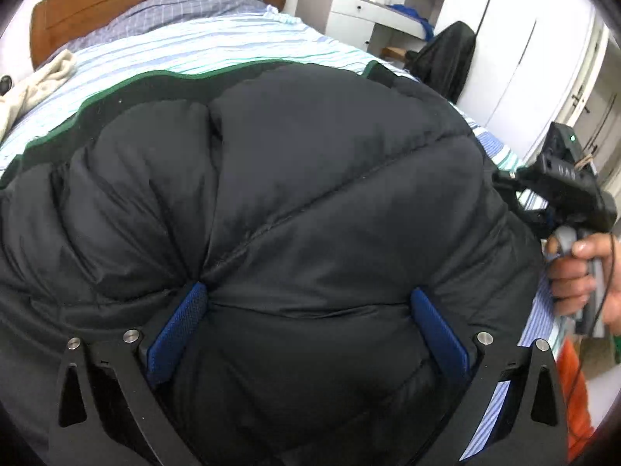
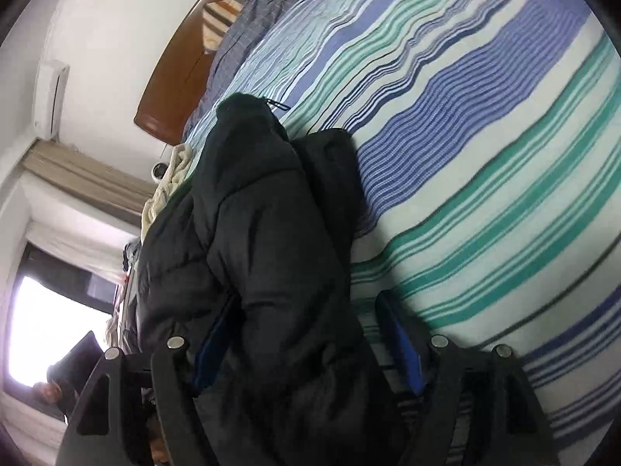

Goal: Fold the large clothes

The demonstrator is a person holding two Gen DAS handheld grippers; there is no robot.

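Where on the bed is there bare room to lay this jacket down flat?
Bare striped sheet lies right of the black puffer jacket, and a band between its far edge and the blue checked pillow. Crowded: the cream garment takes the far left corner.

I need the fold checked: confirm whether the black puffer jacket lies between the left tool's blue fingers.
Yes, the black puffer jacket bulges between the left tool, whose blue fingers press into its fabric on either side.
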